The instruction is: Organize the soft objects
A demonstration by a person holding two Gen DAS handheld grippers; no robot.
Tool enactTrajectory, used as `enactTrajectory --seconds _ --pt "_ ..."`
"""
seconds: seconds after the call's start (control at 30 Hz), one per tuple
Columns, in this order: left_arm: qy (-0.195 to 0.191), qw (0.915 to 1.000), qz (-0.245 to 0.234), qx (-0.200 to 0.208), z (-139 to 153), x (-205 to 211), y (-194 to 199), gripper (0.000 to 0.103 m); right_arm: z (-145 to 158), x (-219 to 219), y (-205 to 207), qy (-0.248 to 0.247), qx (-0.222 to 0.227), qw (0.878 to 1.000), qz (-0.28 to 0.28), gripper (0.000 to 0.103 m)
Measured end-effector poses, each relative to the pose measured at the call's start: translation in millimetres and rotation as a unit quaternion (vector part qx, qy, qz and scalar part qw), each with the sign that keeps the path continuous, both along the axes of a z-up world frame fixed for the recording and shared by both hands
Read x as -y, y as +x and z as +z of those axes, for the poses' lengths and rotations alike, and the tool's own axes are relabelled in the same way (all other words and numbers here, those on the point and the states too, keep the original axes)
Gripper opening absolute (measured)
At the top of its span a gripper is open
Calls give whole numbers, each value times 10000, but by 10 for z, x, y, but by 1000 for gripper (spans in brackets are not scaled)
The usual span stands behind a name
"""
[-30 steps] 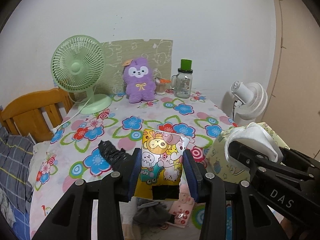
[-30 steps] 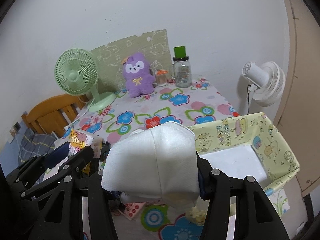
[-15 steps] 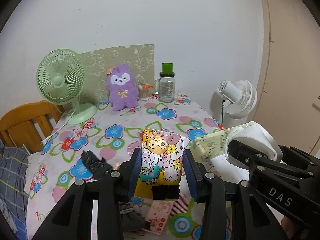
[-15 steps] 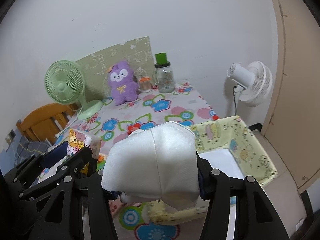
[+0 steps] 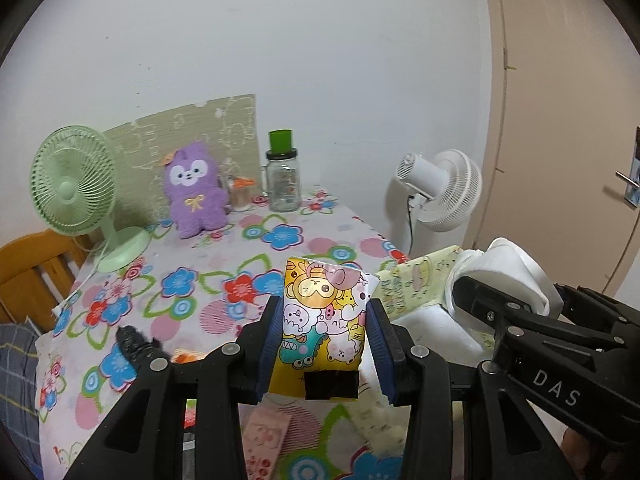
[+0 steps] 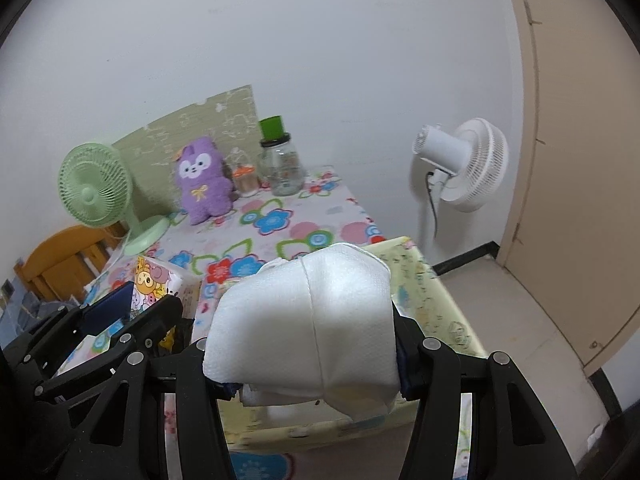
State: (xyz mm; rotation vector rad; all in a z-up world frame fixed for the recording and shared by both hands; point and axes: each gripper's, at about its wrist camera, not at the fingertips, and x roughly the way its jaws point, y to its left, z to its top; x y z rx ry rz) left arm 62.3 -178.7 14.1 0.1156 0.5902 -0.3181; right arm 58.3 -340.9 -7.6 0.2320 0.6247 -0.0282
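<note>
Both hands are loaded right now. The left tool (image 5: pixel 325 340) is pinching a cartoon pack (image 5: pixel 326 320) by its sides, held upright clear of the bench (image 5: pixel 280 240). The right tool (image 6: pixel 304 344) is clamped on a white wad (image 6: pixel 304 320), which bulges out over the jaws. The yellow bin (image 6: pixel 424 300) sits at about 3 o'clock from the pack, right under the wad.

My take on doing this well: get each item properly over the bin's open middle before letting go, not over the rim, since the fabric walls look floppy. Drop the wad first because it's nearer, and keep the two tools from bumping. Release low so nothing bounces out.

Versus a second back: both tools have swung toward the bin side, same grips. The plush (image 5: pixel 195 194) and green fan (image 5: pixel 72 192) slid left in view, and the bin's inside is now mostly hidden behind the wad.
</note>
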Motion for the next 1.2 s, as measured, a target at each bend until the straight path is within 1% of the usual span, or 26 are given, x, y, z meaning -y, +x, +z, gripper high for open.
enactTrajectory --seconds 0.33,0.53,0.73,0.8,0.83,0.87,0.9,0.97,1.07,1.2 --pt "67 9990 -381 -216 -150 369 107 43 -100 325 32 17 -116 9994 -337 58" --pt "180 9973 -619 -351 -240 571 142 43 -173 381 74 42 -194 9991 -370 58" --pt "253 9955 -765 -499 -332 694 211 47 -236 402 146 51 -279 9990 -357 58" --pt "281 9949 -800 -554 -365 730 233 61 -256 402 170 56 -311 9989 -347 58" --pt "297 9947 -796 -572 -375 741 240 76 -266 401 184 60 -325 9989 -334 58" --pt "336 9946 -793 -583 -390 758 250 86 -278 398 202 69 -343 9989 -325 58" --pt "394 9944 -788 -577 -400 773 245 89 -287 396 212 76 -357 9988 -316 58" --pt "498 9949 -766 -434 -402 801 210 95 -304 382 241 81 -389 9988 -289 58" --pt "591 9945 -793 -335 -397 827 189 97 -318 348 273 78 -420 9988 -228 61" --pt "683 9943 -718 -390 -423 830 236 97 -327 286 295 59 -433 9990 -116 65"
